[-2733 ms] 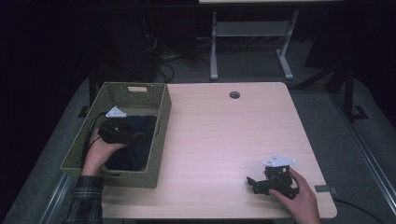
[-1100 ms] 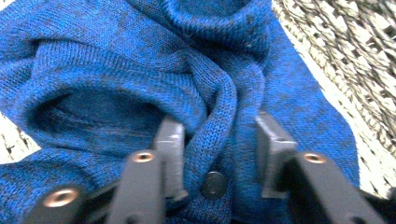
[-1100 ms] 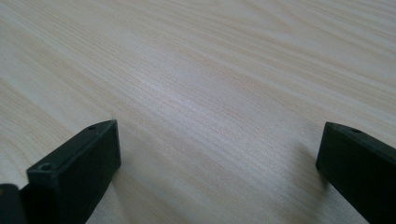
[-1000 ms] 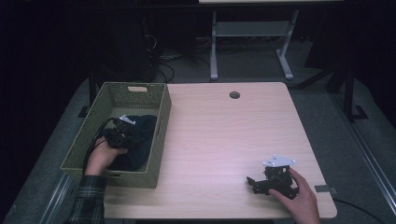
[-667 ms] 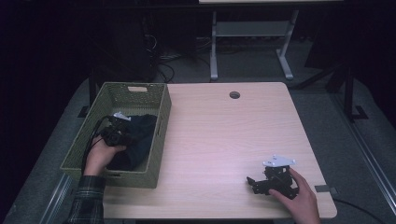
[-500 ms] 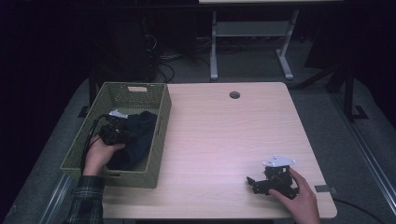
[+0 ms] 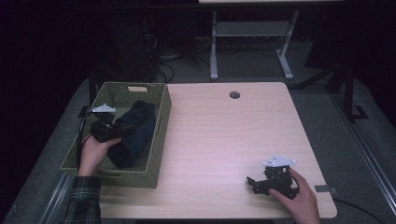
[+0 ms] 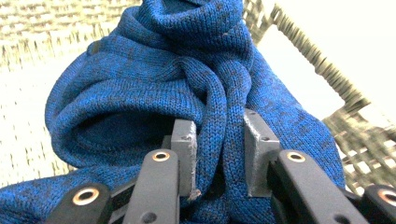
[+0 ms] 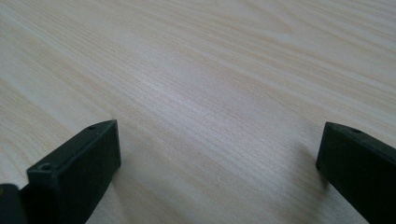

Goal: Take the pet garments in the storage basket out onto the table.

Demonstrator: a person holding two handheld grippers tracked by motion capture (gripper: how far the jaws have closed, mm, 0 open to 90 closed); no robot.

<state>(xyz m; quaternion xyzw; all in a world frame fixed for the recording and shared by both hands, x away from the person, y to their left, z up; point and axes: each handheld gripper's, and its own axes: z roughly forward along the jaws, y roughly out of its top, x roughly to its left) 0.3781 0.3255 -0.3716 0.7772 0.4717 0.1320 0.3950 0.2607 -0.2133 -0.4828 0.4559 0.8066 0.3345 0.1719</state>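
Observation:
A dark blue knitted garment (image 7: 134, 132) lies bunched inside the green woven basket (image 7: 159, 140) at the table's left. My left gripper (image 7: 116, 130) is in the basket, shut on a fold of the blue knit (image 8: 219, 140), which is pinched between its grey pads (image 8: 184, 149). My right gripper (image 7: 254, 183) rests near the table's front right corner, held by a hand. In the right gripper view it (image 9: 219, 154) stands wide open over bare wood, nothing between its fingers.
The light wooden table (image 7: 224, 135) has a round cable hole (image 7: 234, 94) at the back centre. A grey tape patch (image 7: 324, 189) sits by the front right edge. Beyond the table stand a metal frame (image 7: 252, 32) and cables on a dark floor.
The left gripper has shifted toward the basket's left side and lifted, pulling the blue garment up into a longer bundle. The right gripper has stayed put.

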